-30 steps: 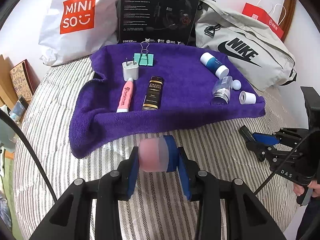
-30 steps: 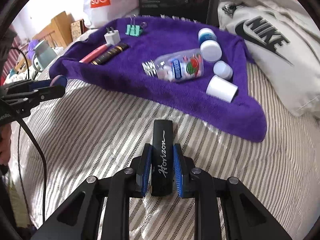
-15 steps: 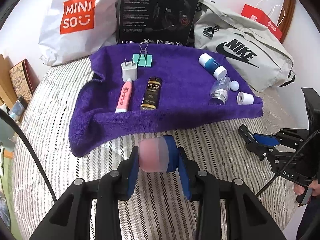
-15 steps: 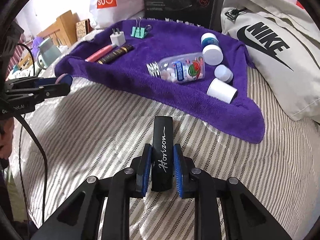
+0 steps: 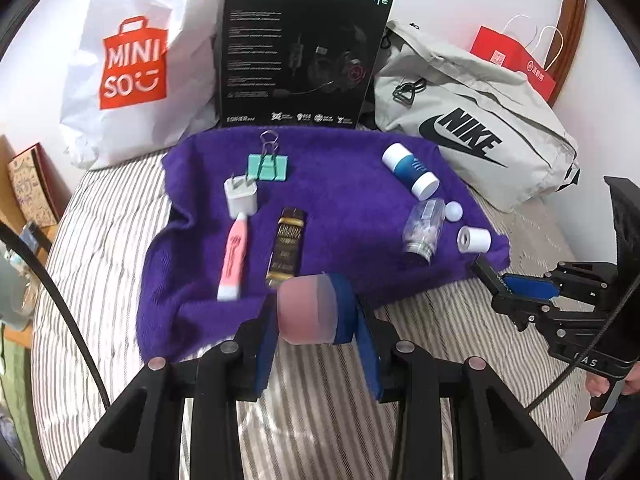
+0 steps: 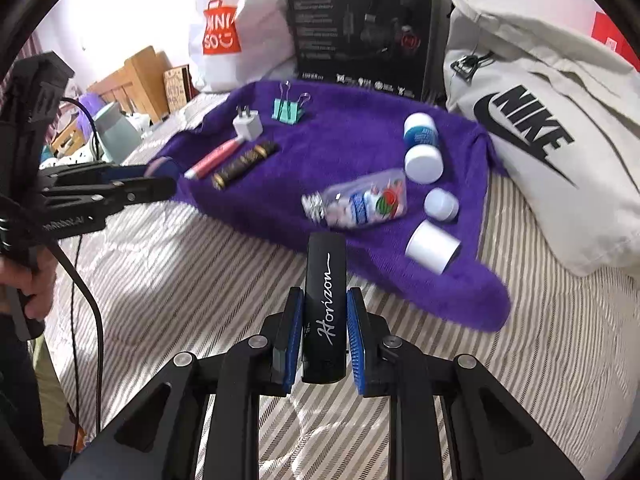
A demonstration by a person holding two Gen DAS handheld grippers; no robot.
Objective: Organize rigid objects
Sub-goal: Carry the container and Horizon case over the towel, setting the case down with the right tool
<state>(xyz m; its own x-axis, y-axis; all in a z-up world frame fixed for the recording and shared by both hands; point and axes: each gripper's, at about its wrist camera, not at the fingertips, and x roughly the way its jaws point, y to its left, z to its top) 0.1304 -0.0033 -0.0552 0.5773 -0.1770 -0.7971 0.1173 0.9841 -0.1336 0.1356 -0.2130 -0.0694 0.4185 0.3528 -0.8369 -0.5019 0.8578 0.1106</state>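
Both tools carry a load above the striped bed, at the near edge of the purple towel. My left gripper is closed on a pink capped jar, its translucent cap toward the towel; the blue pads press its round sides. My right gripper is closed on a black case marked "Horizon", held by its long flat faces with about half its length jutting forward toward the towel.

On the towel, left half: a green binder clip, a white plug, a pink tube and a dark gold-lettered bar. Right half: a blue-and-white bottle, a clear pill bottle lying on its side, a small white cap and a white cylinder.

I judge the jar light, stiff and smooth; on a curved wall it may roll or slip, so the mid-body hold suits it. The case looks rigid and light; its flat sides give a secure hold.
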